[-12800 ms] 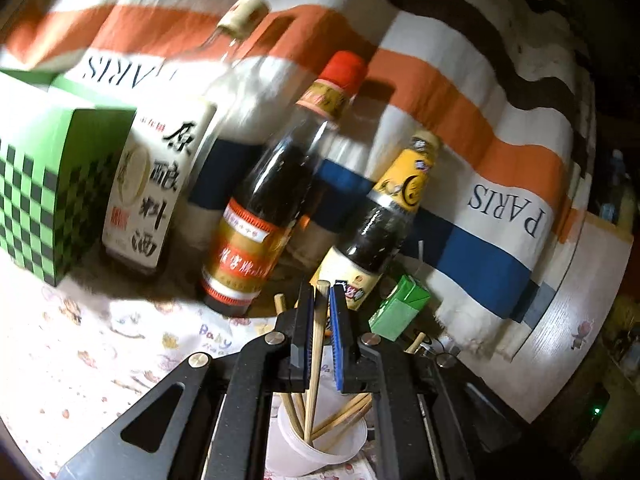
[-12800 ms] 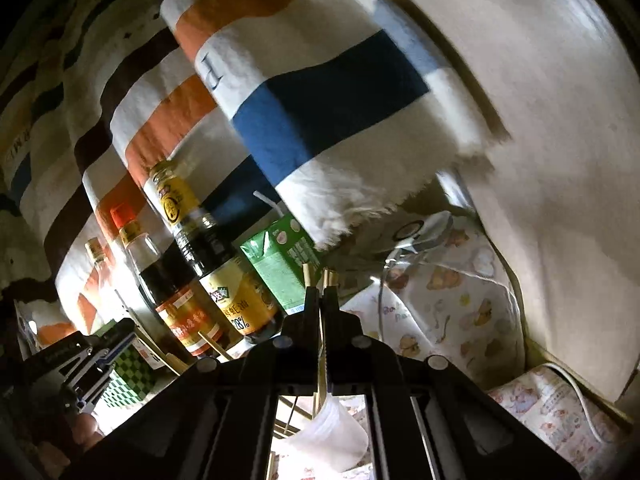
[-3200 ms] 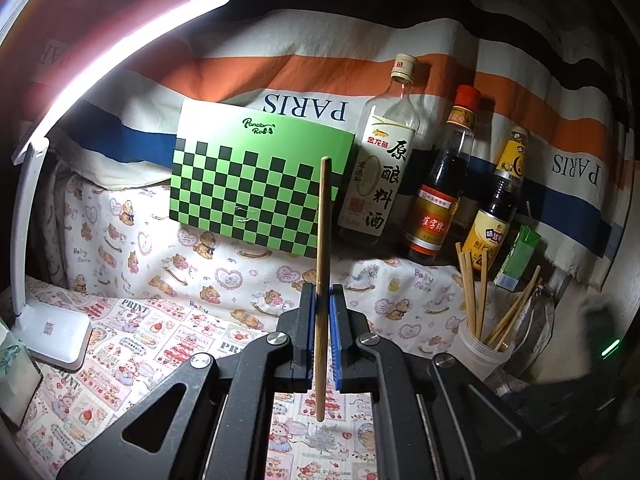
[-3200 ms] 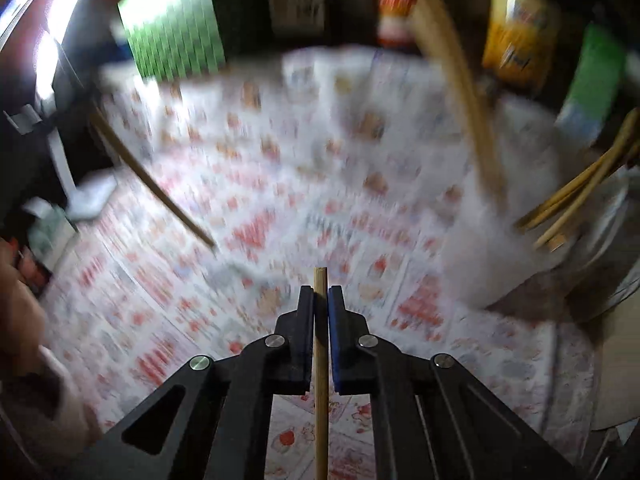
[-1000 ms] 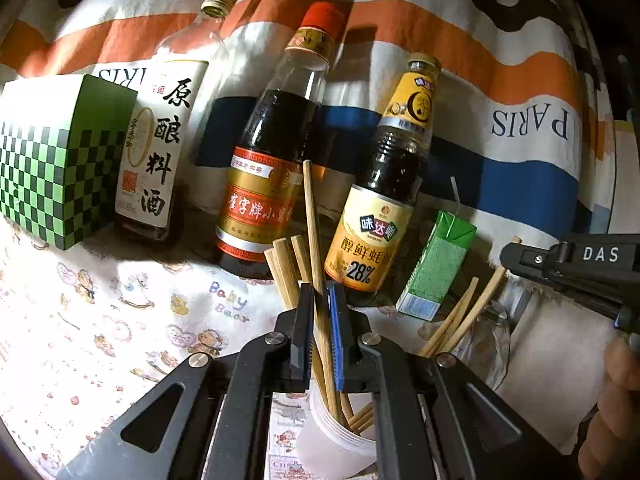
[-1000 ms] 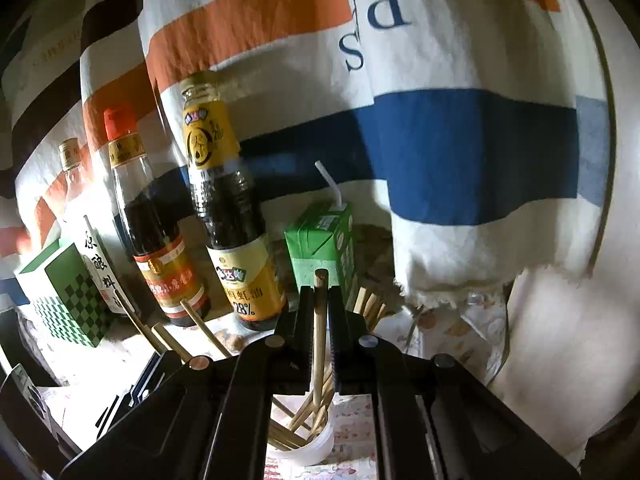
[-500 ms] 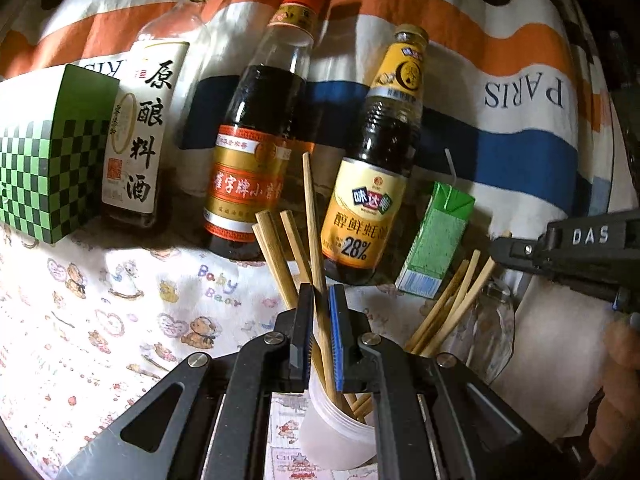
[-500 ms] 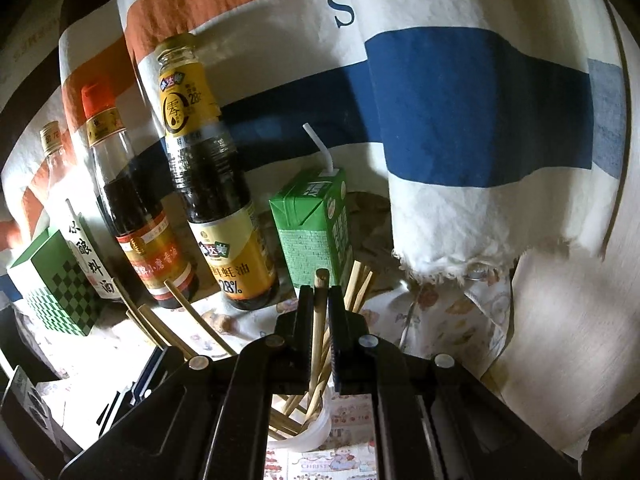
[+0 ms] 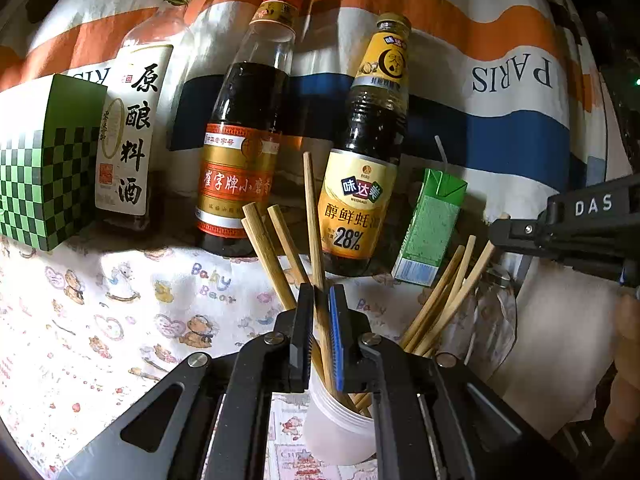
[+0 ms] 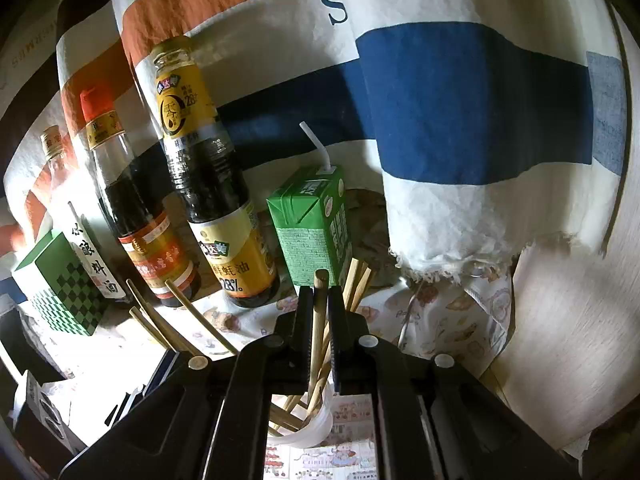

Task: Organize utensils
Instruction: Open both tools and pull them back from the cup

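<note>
A white plastic cup (image 9: 336,432) holds several wooden chopsticks (image 9: 444,300) and sits just below both grippers; it also shows in the right wrist view (image 10: 316,428). My left gripper (image 9: 320,312) stands over the cup with its pads slightly apart around a chopstick (image 9: 312,216) whose lower end is inside the cup. My right gripper (image 10: 320,300) has its pads slightly apart around another chopstick (image 10: 320,312) that reaches down into the cup. The right gripper's body (image 9: 580,224) shows at the right of the left wrist view.
Behind the cup stand three bottles: a clear cooking wine (image 9: 136,120), a dark sauce with a red cap (image 9: 244,140), an oyster sauce (image 9: 364,184). A green drink carton (image 9: 428,228) and a green checkered box (image 9: 36,160) flank them. A striped cloth (image 10: 460,100) hangs behind.
Over the last second both grippers lowered toward the cup, their chopsticks sinking deeper into it. The pads of both grippers now stand slightly wider around the chopsticks.
</note>
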{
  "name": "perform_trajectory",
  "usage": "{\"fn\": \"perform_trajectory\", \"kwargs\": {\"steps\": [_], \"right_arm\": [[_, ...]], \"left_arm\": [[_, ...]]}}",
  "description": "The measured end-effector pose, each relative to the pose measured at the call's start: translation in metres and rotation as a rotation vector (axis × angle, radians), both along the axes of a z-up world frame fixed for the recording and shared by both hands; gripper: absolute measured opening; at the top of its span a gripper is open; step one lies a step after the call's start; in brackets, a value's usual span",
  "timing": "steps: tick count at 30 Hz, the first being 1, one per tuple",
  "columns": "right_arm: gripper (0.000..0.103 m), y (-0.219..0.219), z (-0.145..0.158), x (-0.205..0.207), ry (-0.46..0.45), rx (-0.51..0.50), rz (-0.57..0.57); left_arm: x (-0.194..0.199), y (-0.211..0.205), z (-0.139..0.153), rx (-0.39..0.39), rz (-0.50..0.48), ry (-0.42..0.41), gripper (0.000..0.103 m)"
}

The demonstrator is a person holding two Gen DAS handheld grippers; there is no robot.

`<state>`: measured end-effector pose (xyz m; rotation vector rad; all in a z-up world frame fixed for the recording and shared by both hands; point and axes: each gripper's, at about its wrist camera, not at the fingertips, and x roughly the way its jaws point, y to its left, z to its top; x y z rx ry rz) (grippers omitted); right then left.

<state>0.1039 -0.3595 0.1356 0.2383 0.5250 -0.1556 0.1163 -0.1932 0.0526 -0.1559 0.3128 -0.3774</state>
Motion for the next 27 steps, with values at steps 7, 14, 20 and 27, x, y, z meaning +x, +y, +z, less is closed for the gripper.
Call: {"fn": "perform_trajectory", "kwargs": {"steps": [7,14,20,27], "right_arm": [[0.009,0.001,0.006,-0.006,-0.012,-0.007,0.004],[0.053,-0.002,0.019,-0.021,-0.087,0.004,0.011],[0.075,0.010,0.026,-0.046,-0.181,-0.036,0.043],[0.085,0.040,0.014,-0.068,-0.215,-0.100,0.084]], "left_arm": [[0.000,-0.002,-0.003,0.013,-0.003,0.005,0.007],[-0.019,0.012,0.010,0.017,-0.024,-0.041,0.051],[-0.049,0.048,0.028,0.108,-0.002,-0.105,0.075],[-0.069,0.102,0.033,0.111,0.027,-0.100,0.097]]}}
